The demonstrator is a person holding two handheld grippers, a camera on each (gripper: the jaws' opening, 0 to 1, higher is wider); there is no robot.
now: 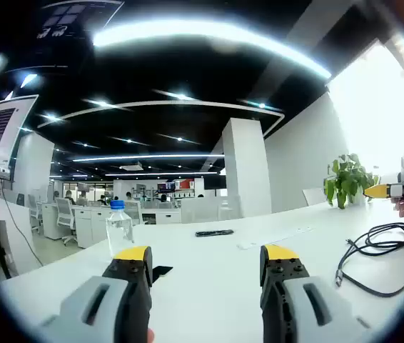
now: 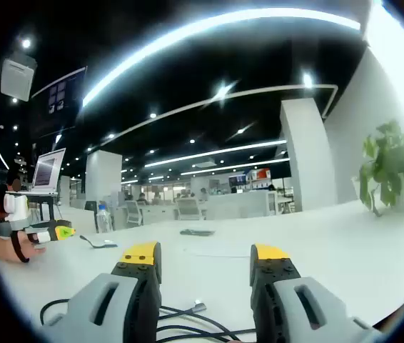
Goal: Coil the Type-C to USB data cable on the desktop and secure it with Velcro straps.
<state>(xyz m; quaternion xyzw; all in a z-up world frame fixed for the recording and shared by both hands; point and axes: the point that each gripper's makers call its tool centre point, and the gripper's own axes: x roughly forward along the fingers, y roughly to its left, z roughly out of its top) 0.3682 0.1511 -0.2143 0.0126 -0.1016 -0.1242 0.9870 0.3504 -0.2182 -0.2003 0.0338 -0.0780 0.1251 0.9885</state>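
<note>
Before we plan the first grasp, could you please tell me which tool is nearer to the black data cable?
Right. The right tool hangs directly over the black data cable, which lies at its base. The left tool sits apart from it, the cable off to its right.

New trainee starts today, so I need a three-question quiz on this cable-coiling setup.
1. True or false: the left gripper has its jaws closed on the black cable.
2. What stands on the white table beyond the left gripper's left jaw? A) water bottle B) mug C) stapler
3. Fill in: in the right gripper view, the cable lies ___ the right gripper.

Key: 1 false; 2 A; 3 below.
</note>
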